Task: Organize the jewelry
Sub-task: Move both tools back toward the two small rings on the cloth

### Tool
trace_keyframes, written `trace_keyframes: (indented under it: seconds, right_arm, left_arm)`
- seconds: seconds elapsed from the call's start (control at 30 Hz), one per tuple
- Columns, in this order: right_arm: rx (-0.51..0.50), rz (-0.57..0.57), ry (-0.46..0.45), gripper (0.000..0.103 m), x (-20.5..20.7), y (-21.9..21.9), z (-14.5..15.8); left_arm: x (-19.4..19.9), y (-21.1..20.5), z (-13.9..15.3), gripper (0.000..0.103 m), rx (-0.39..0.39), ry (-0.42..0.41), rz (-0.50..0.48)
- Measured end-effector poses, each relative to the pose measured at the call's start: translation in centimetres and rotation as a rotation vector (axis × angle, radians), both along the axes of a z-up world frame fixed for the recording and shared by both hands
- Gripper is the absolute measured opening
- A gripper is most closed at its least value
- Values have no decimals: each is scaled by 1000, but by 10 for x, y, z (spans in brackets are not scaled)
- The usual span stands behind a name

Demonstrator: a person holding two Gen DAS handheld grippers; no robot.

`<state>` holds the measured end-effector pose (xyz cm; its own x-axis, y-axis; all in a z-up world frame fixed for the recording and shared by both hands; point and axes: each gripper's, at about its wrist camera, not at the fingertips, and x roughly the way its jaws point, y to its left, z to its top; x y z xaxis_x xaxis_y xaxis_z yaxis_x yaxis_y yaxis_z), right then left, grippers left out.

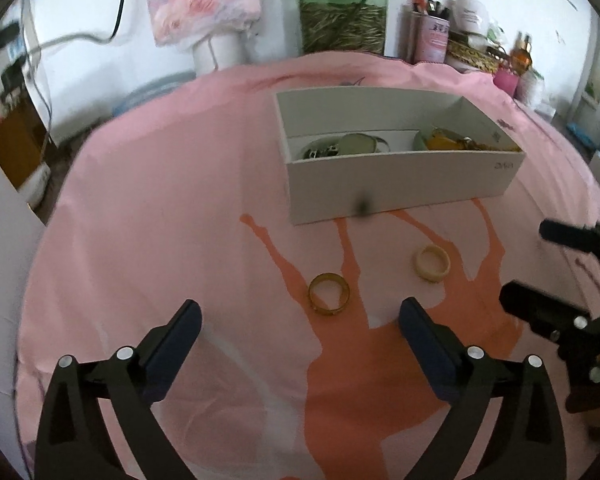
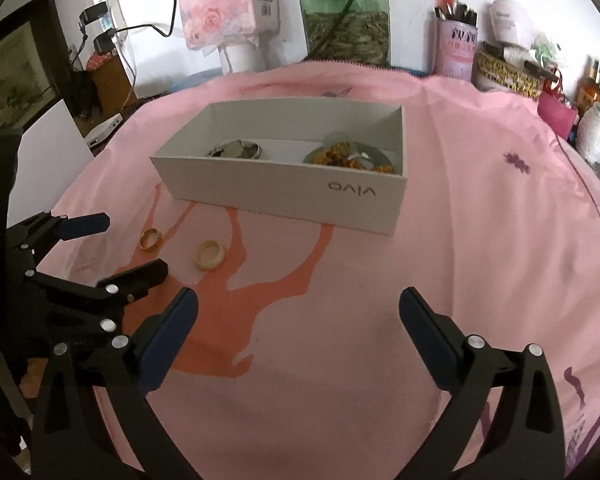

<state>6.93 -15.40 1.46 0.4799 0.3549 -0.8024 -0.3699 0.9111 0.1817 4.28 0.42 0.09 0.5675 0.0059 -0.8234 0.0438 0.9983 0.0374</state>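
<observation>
- Nearest the lens, left wrist view: left gripper (image 1: 300,316), jaws spread wide, nothing between them, poised over pink cloth (image 1: 180,200) printed with orange dancer figures.
- Nearest the lens, right wrist view: right gripper (image 2: 298,304), jaws likewise spread wide and empty, over bare pink cloth.
- Just beyond left gripper: amber ring (image 1: 329,294), lying flat on orange print.
- To its right, a little farther: cream ring (image 1: 433,263), flat on cloth, apart from amber ring.
- Beyond both rings: white box (image 1: 400,184), open-topped, lettered front wall, standing on cloth.
- Inside box, left end: silvery and pale green pieces (image 1: 340,146); right end: orange-gold pieces (image 2: 348,154), tangled.
- Behind table edge, against white wall: green glass jar (image 1: 342,16), pink cup of pens (image 1: 430,32), floral pink packet (image 1: 202,0).
</observation>
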Motion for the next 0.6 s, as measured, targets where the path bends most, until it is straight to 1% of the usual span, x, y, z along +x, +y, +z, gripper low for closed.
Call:
trace_keyframes:
  seconds: [0.07,0.13,0.4,0.6]
  right_arm:
    - [-5,5,2,97,-1,1,0]
    - [-18,11,2,97,-1,2,0]
    - [-145,45,-14,97,-6,17,-4]
    - [-146,48,-15,97,-8,17,-5]
  left_arm:
    - [1,1,-1,99,-16,5,3]
    - [0,-1,-1,99,-7,-1,3]
    - [2,-3,-1,99,-13,-6,4]
    - [1,-2,-1,99,-15,-7,5]
